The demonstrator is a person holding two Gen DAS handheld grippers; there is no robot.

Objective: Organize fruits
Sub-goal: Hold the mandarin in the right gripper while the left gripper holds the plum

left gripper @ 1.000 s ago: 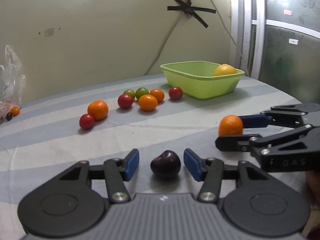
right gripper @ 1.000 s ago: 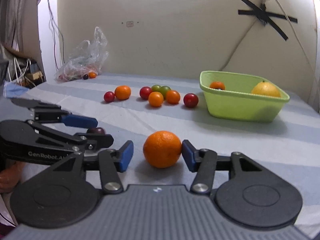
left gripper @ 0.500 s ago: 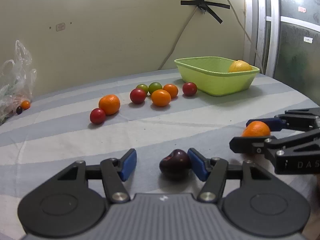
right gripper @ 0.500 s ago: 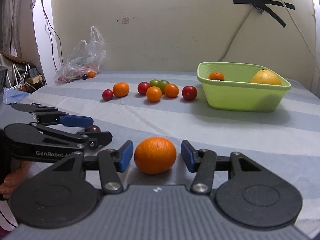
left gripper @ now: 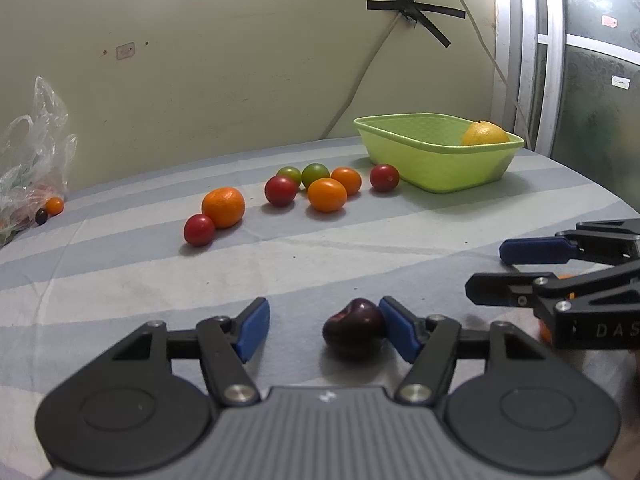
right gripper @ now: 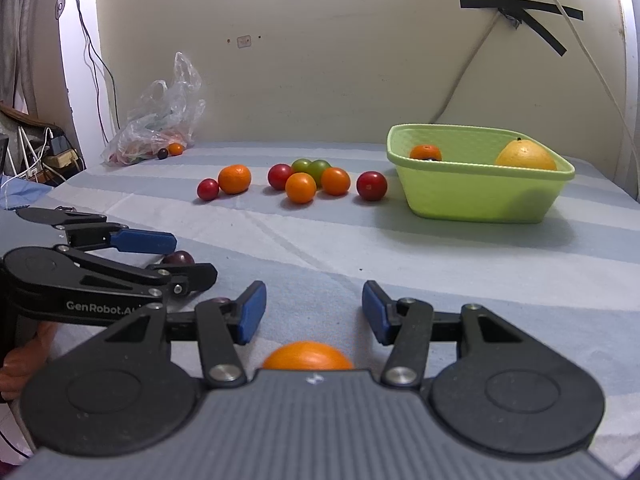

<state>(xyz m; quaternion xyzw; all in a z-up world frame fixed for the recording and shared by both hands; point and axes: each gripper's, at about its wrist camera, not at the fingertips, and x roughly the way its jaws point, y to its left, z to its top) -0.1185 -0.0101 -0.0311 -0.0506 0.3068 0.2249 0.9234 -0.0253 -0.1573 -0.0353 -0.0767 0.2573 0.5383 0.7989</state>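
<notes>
Dark plum (left gripper: 354, 330) on striped cloth (left gripper: 120, 280), touching only right pad of left gripper (left gripper: 324, 330); jaws just been widening. Right gripper (right gripper: 310, 312) apart over orange (right gripper: 307, 357). Small orange (right gripper: 425, 153) in green basket (right gripper: 480, 196): right view only.

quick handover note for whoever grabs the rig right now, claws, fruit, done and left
Left claw: open, has just been opening; dark plum lies between its pads against the right one, on the table.
Right claw: open, holding nothing; orange sits low at its base.
Green basket holds a yellow citrus and a small orange fruit.
Left: plum, orange, and the row of tomatoes and oranges in mid-table.
</notes>
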